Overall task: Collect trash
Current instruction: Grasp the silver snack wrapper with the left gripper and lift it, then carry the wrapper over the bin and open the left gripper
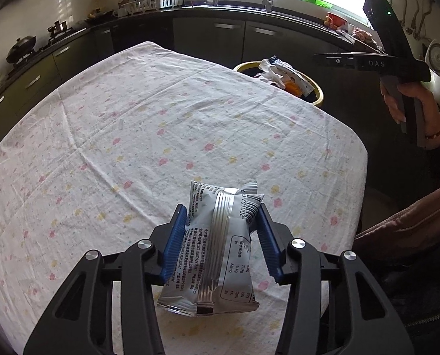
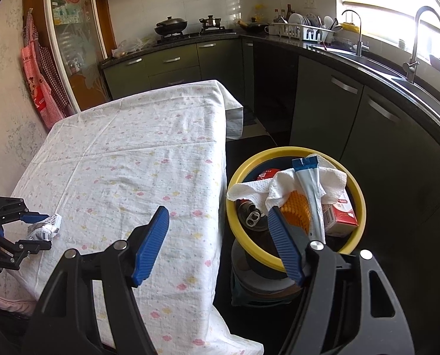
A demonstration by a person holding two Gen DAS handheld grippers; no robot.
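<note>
Centrally, floral tablecloth (image 1: 166,124) covers table; kitchen counter (image 1: 249,11) behind.

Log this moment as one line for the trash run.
left tool: shut on silver snack wrapper | right tool: open, empty, by yellow-rimmed bin | bin: tissue, can, carton inside

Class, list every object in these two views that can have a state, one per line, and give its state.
left gripper: shut on the snack wrapper
snack wrapper: gripped, over the tablecloth
right gripper: open, holding nothing
trash bin: open, holding trash
paper towel: crumpled, on top in the bin
drink can: opened, in the bin
tablecloth: spread, wrinkled
</note>
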